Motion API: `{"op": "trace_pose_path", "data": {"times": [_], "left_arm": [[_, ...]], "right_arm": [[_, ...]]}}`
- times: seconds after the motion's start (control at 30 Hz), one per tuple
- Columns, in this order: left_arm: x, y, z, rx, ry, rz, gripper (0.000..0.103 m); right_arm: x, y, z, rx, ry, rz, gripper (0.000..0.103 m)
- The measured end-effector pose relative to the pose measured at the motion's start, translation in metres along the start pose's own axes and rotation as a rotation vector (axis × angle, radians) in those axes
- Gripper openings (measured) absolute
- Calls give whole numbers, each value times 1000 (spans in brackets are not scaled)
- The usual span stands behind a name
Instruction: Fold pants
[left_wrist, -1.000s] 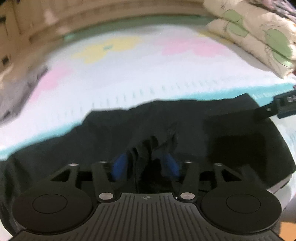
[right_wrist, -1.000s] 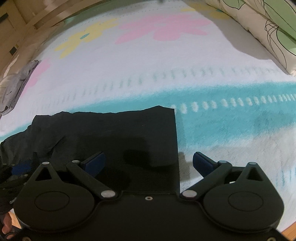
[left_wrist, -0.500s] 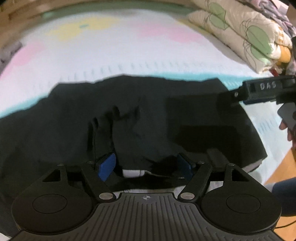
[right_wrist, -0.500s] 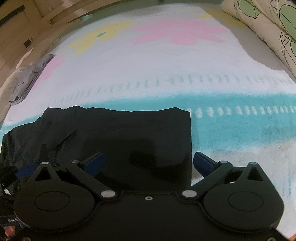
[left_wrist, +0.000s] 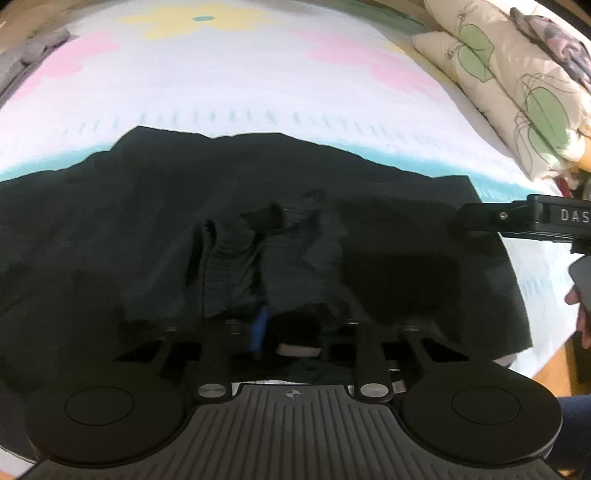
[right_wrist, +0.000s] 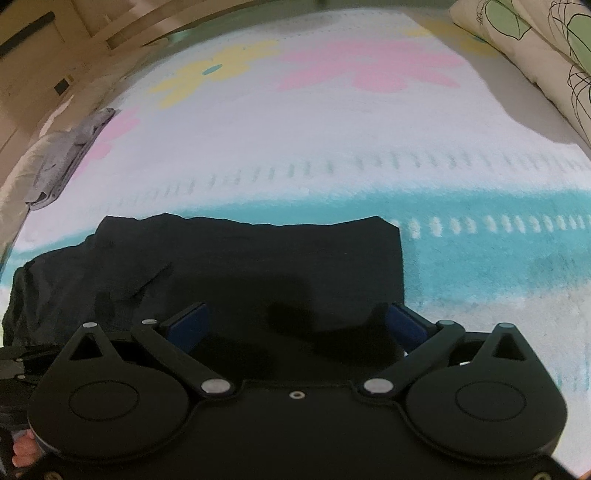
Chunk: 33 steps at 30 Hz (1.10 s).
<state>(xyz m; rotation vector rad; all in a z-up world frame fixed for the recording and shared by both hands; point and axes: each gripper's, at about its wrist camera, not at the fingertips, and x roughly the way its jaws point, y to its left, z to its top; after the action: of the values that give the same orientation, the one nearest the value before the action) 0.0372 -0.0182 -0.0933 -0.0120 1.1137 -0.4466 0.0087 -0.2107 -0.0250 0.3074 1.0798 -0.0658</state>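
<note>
Left wrist: your left tongs (left_wrist: 291, 325) have just closed, pinching the black pants (left_wrist: 147, 221) at the near edge. Right tongs (right_wrist: 295, 325) wide over the fabric; fold can start.

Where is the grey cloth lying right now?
In the right wrist view, the grey cloth lies at the far left edge of the flowered blanket, beyond the black pants; the left wrist view shows it top left.
</note>
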Motion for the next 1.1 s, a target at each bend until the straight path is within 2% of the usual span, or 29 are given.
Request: {"op": "trace_pose_path", "data": {"times": [0.07, 0.23, 0.33, 0.4, 0.5, 0.57, 0.6, 0.7, 0.77, 0.8, 0.9, 0.93, 0.97, 1.0, 1.07, 1.1], "left_arm": [[-3, 0, 0, 0, -13, 1, 19], [-36, -2, 2, 29, -132, 37, 18], [-52, 8, 3, 18, -159, 38, 18], [-53, 17, 0, 7, -142, 65, 18], [-35, 27, -8, -12, -50, 86, 19], [-16, 26, -9, 35, 9, 89, 21], [-12, 27, -10, 52, 12, 102, 28], [-19, 23, -8, 70, -16, 138, 31], [-28, 23, -5, 56, -64, 183, 36], [-34, 23, -2, 40, -91, 202, 39], [-45, 23, 3, 5, -153, 249, 41], [-45, 22, 5, 7, -150, 266, 46], [-41, 20, 8, 13, -120, 280, 50], [-35, 20, 9, 16, -75, 282, 59], [-21, 24, 12, -14, 50, 242, 59], [-19, 27, 11, -59, 80, 205, 59]], "right_arm": [[-2, 2, 0, 0, -8, 1, 103], [-9, 6, 1, -8, -38, -4, 103], [-12, 5, 2, -1, -52, -10, 103], [-11, 2, 2, 9, -52, -18, 103], [-3, -7, -1, 36, -24, -29, 103], [5, -13, -5, 48, 3, -44, 103], [8, -15, -6, 50, 13, -54, 103], [20, -20, -10, 60, 50, -44, 103], [29, -21, -13, 65, 93, -45, 103], [33, -19, -16, 49, 102, -58, 103], [39, -5, -19, -53, 116, -121, 103], [41, 2, -22, -83, 123, -145, 103], [42, 8, -23, -108, 124, -169, 103], [43, 10, -25, -107, 116, -185, 103], [44, 11, -25, -82, 108, -193, 103], [44, 11, -24, -76, 111, -197, 103]]}}
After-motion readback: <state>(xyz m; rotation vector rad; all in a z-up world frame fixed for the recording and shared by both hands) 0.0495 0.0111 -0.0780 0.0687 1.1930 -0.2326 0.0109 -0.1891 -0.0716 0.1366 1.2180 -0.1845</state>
